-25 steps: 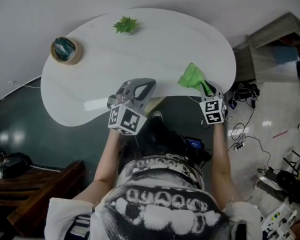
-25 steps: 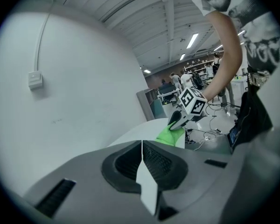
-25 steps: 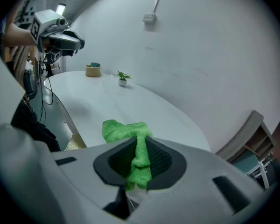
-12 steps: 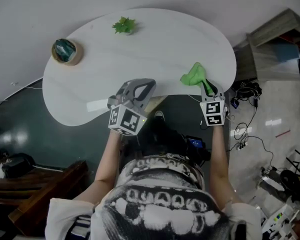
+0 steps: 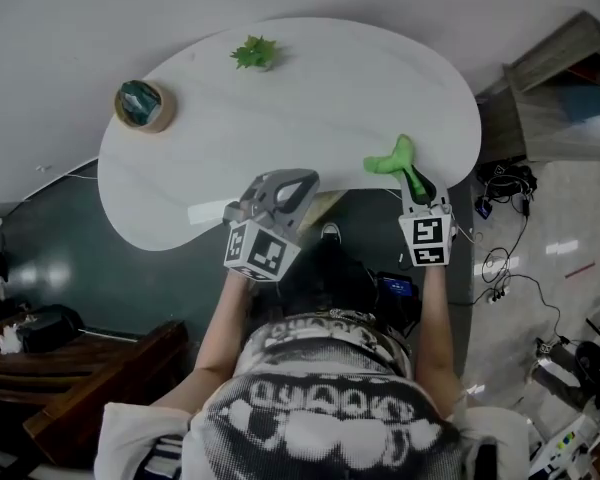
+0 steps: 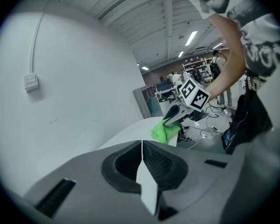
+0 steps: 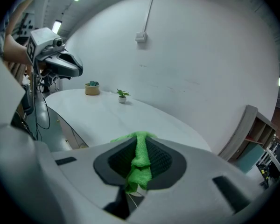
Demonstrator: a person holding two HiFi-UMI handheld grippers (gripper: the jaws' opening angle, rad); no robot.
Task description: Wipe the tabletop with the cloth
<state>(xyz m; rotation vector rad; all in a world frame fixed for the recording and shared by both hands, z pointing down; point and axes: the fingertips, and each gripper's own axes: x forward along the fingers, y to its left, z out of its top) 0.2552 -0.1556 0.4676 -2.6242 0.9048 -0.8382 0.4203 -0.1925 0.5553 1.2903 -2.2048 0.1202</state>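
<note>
A green cloth (image 5: 390, 158) is pinched in my right gripper (image 5: 410, 175), shut on it over the near right edge of the white oval tabletop (image 5: 280, 118). In the right gripper view the cloth (image 7: 140, 160) runs as a folded strip between the jaws. The left gripper view shows the same cloth (image 6: 164, 129) hanging from the right gripper (image 6: 176, 120) at the table's rim. My left gripper (image 5: 280, 190) hovers at the table's near edge, jaws shut with nothing between them (image 6: 141, 157).
A small green potted plant (image 5: 252, 52) stands at the table's far side, and a round tan bowl with a teal thing inside (image 5: 143, 104) sits at the far left. A dark floor lies under the near edge. Cables (image 5: 500, 258) trail on the right.
My right gripper has drawn the cloth a little toward the near edge, bunching it into a narrower strip. The left gripper has stayed where it was.
</note>
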